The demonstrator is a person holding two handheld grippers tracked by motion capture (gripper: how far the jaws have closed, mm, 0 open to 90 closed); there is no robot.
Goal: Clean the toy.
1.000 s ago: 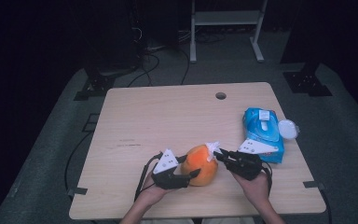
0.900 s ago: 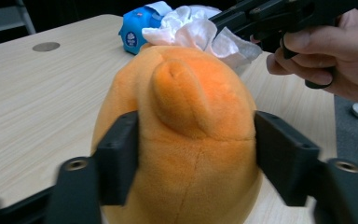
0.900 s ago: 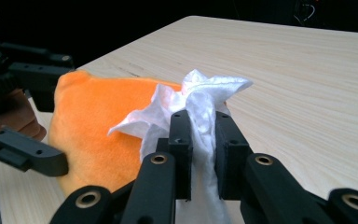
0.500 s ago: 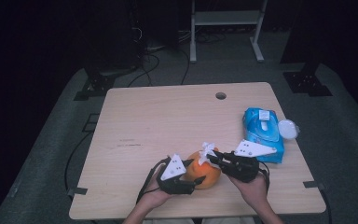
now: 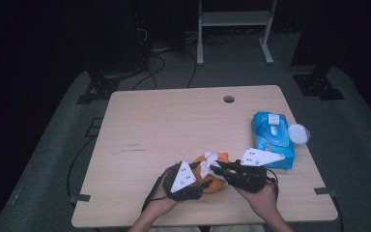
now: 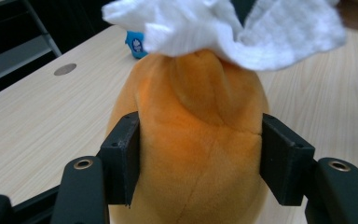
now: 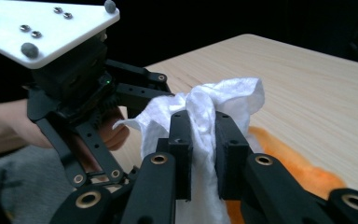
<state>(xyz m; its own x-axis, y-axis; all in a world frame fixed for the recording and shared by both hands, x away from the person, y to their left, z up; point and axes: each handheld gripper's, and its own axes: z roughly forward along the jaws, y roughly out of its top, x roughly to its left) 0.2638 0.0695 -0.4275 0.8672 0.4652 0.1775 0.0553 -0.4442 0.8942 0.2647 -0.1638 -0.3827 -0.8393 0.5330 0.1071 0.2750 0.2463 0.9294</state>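
**Count of things on the table**

One table (image 5: 174,125), with one round hole (image 5: 229,99) in its top. One orange plush toy (image 6: 196,140). One white wipe (image 7: 205,112). One blue pack of wipes (image 5: 272,137). One small white round lid (image 5: 298,133) beside that pack. Two tongs: the left tongs (image 5: 200,186) and the right tongs (image 5: 217,169). Two hands.

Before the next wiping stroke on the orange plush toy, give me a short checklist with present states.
1. Left tongs clamped on the soft orange plush toy; they have just been closing: ok.
2. Right tongs pinching the crumpled white wipe: ok.
3. Wipe resting on the toy's top: ok.
4. Toy lifted off the light wooden table: cannot tell.
5. Blue wipe pack apart from both hands: ok.
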